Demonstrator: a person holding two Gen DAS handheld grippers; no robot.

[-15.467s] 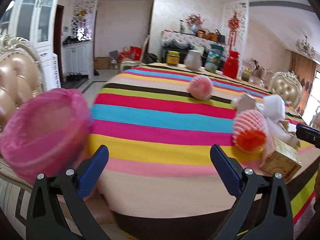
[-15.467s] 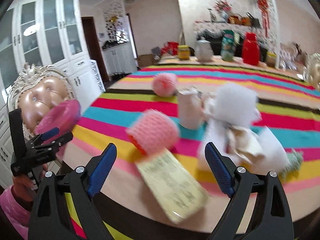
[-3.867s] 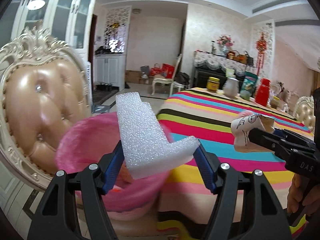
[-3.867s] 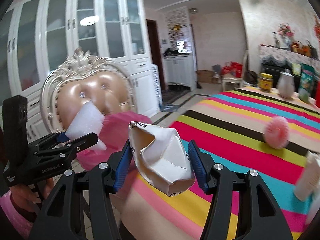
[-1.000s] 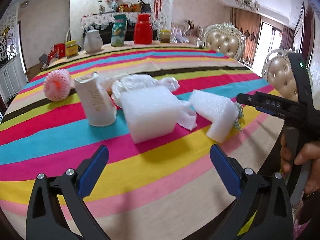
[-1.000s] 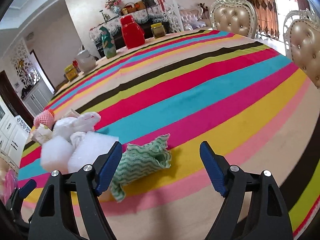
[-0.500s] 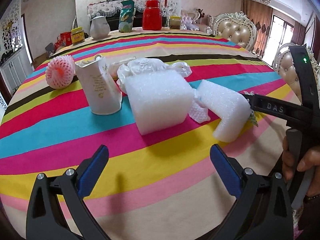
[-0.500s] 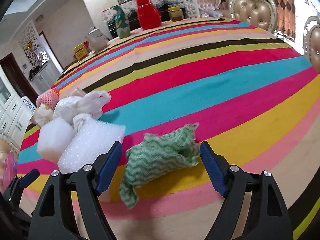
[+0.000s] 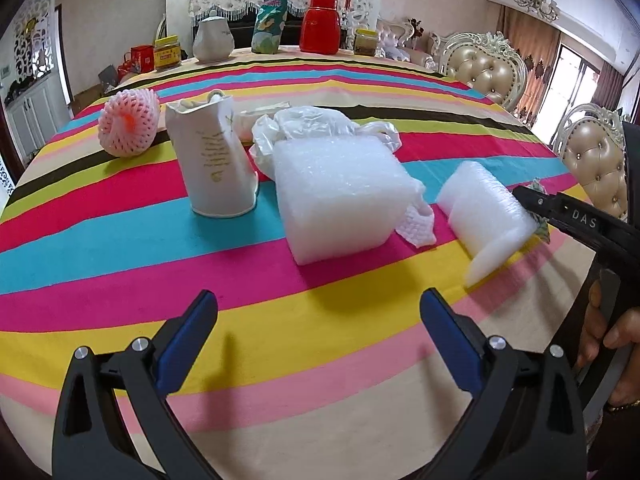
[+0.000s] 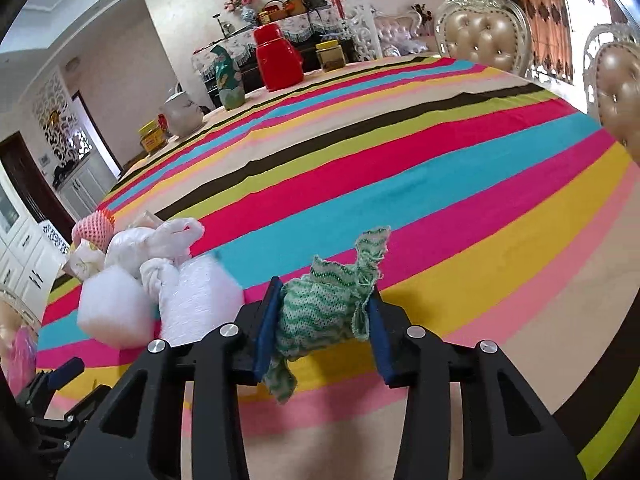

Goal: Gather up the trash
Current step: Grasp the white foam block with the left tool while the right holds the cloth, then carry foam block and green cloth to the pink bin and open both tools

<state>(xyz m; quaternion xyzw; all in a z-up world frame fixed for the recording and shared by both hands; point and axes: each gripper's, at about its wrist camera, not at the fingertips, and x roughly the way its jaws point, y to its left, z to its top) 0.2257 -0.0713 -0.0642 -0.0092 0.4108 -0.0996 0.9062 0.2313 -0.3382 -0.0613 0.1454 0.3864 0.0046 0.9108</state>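
Note:
On the striped tablecloth [image 9: 120, 248] lie a big white foam block [image 9: 340, 196], a smaller foam piece [image 9: 484, 216], a white plastic bag [image 9: 316, 124], a white paper carton [image 9: 212, 164] and a pink foam fruit net [image 9: 128, 128]. My left gripper [image 9: 320, 336] is open and empty, just short of the big block. My right gripper [image 10: 324, 320] is shut on a green-and-white knitted cloth [image 10: 324, 304] at the table surface, beside the smaller foam piece [image 10: 196, 300]. The right gripper also shows at the right of the left wrist view [image 9: 532, 200].
A red jug [image 9: 324, 28], a white teapot [image 9: 212, 40], a green bag [image 9: 270, 20] and jars stand at the table's far edge. Padded chairs [image 9: 484, 72] stand along the right side. A pink bin bag [image 10: 18, 356] shows at the left edge.
My right gripper has closed on the green cloth, which lay loose between its open fingers before. My left gripper has moved closer to the big foam block.

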